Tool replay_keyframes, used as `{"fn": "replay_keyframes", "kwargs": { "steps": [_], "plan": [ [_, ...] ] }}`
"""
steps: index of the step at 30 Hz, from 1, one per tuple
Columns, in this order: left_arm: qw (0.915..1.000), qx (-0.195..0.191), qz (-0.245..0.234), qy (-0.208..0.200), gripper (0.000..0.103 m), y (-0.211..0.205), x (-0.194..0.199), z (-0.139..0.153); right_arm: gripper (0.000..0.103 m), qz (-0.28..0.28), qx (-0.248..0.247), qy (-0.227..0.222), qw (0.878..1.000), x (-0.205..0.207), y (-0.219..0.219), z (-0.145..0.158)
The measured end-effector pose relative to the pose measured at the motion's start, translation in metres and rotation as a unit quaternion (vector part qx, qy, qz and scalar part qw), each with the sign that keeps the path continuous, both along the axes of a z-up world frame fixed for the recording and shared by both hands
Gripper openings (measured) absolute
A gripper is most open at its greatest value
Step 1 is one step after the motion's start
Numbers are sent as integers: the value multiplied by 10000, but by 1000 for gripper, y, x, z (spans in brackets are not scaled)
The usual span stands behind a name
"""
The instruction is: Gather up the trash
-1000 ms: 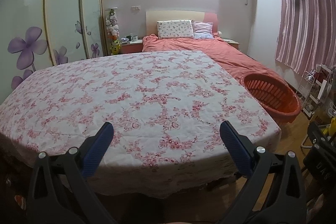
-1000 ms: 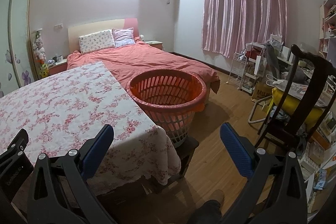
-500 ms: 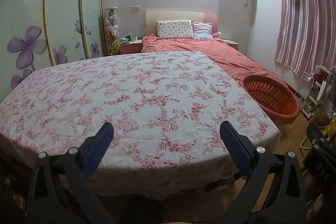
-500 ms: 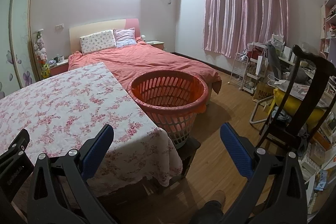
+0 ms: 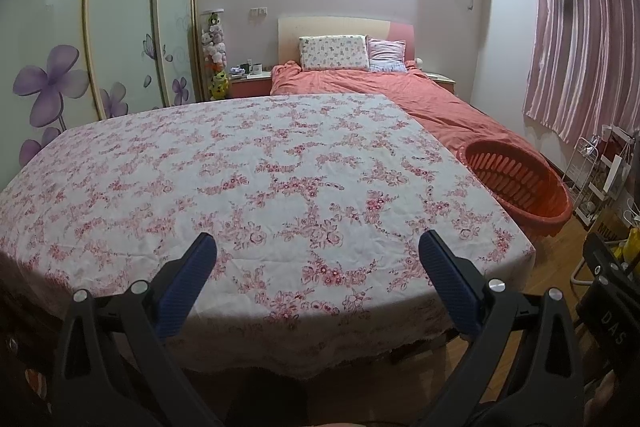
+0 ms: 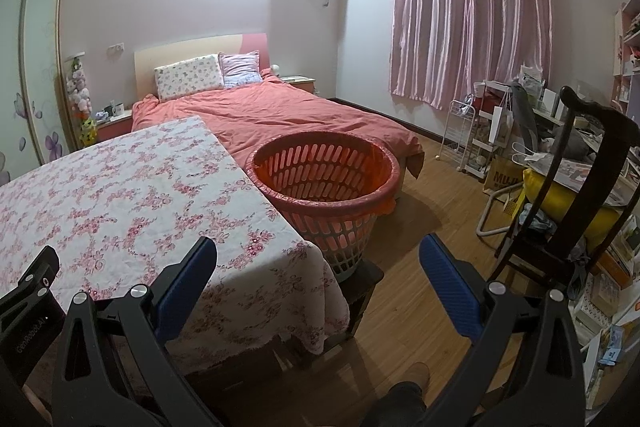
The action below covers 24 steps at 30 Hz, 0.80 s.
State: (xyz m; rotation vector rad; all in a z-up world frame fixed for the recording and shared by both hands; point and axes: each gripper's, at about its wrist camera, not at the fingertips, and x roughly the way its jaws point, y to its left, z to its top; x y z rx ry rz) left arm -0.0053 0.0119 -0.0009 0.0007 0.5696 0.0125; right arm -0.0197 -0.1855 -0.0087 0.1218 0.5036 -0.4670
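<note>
A table under a pink floral cloth (image 5: 256,187) fills the left wrist view, and no trash shows on it. An orange slatted basket (image 6: 326,183) stands on a dark stool at the table's right end; its rim also shows in the left wrist view, basket (image 5: 520,183). My left gripper (image 5: 318,259) hangs open over the table's near edge, holding nothing. My right gripper (image 6: 318,259) is open over the table's right corner and the floor, short of the basket, holding nothing.
A bed with a coral cover (image 6: 280,111) lies behind the table. A dark wooden chair (image 6: 568,195) with a yellow cushion, a white rack (image 6: 460,131) and clutter stand on the right. Wooden floor (image 6: 432,227) runs between basket and chair. A wardrobe (image 5: 80,47) lines the left wall.
Both views have shifted slightly; the basket sits a little further right and lower in the left wrist view. Both grippers stay open.
</note>
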Motion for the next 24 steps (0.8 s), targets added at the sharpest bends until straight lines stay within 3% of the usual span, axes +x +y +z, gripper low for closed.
{"fn": "replay_keyframes", "kwargs": {
  "steps": [24],
  "plan": [
    [10000,-15,21,8,99,2,-1,-2,100,5,-1,1,10000,1,1,0]
  ]
}}
